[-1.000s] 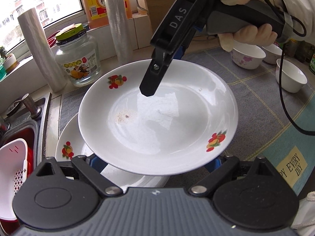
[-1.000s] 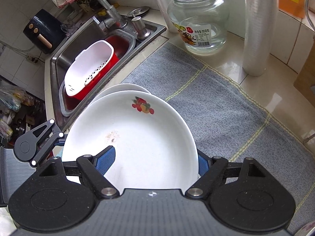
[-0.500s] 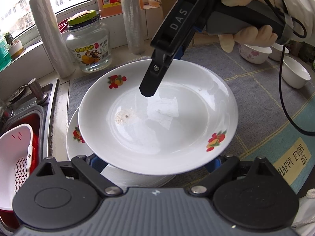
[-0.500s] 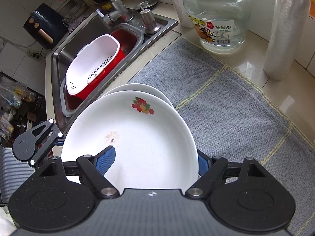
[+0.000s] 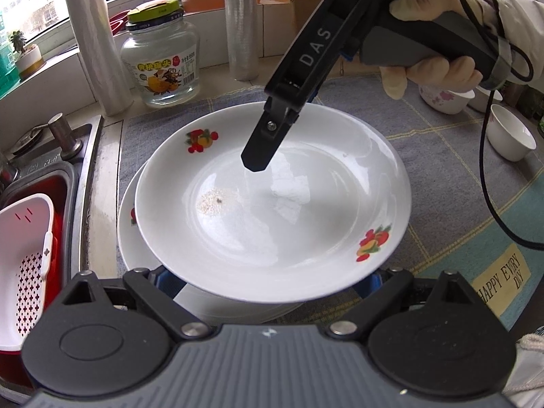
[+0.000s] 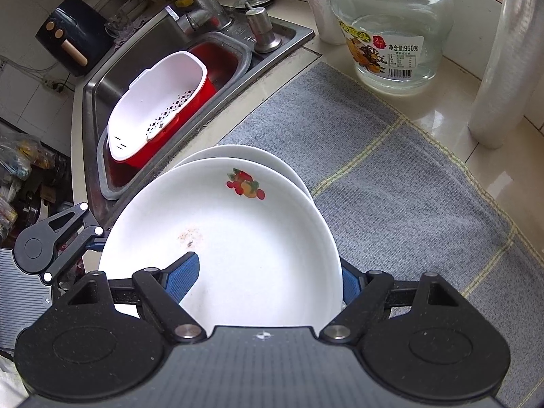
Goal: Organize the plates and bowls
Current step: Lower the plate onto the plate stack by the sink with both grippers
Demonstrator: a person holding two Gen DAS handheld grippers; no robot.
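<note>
A white plate with fruit prints point(image 5: 272, 204) is held just above a second matching plate point(image 5: 131, 238) that lies on the grey mat. The held plate also shows in the right wrist view point(image 6: 238, 238), with the lower plate point(image 6: 238, 153) behind it. My right gripper point(image 6: 265, 282) is shut on the held plate's rim, one finger point(image 5: 268, 136) over the plate, the other under it. My left gripper point(image 5: 268, 282) sits at the plate's near rim, jaws spread under it. Small white bowls point(image 5: 506, 132) stand at the far right.
A sink with a white strainer in a red basin point(image 6: 159, 108) lies left of the plates. A glass jar point(image 5: 159, 57), two plastic-wrap rolls point(image 5: 95, 40) and a bottle stand along the windowsill. A grey and teal mat point(image 6: 408, 187) covers the counter.
Both grippers and the held plate have moved over the lower plate, which now lies more squarely beneath it. The jar and rolls look closer in the left view.
</note>
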